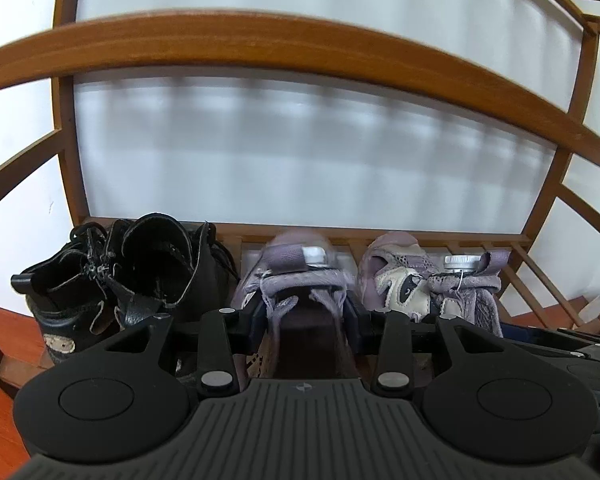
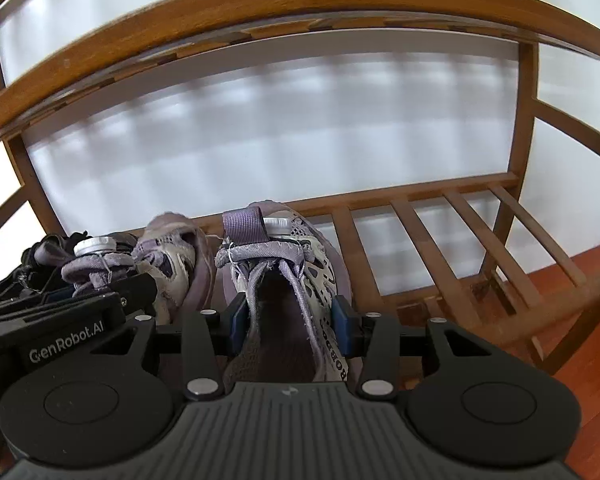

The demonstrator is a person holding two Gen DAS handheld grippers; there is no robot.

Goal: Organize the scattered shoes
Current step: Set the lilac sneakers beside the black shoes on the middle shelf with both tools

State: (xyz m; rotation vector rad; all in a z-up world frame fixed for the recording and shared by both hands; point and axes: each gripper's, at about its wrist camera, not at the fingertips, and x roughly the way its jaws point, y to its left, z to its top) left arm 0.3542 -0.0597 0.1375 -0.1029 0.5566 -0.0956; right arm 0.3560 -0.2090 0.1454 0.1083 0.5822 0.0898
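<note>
Each gripper, left and right, clamps one purple sneaker at its collar, half-closed, to set the pair together on the wooden rack right of the black boots

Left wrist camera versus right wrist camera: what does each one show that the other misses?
Only the left wrist view shows the black boots whole, standing at the left end of the shelf. Only the right wrist view shows the bare slats to the right and the "GenRobot.AI" lettering. Both show the wooden shoe rack, the white wall behind it, and two purple sneakers side by side, the left gripper closed on one and the right gripper on the other.
</note>
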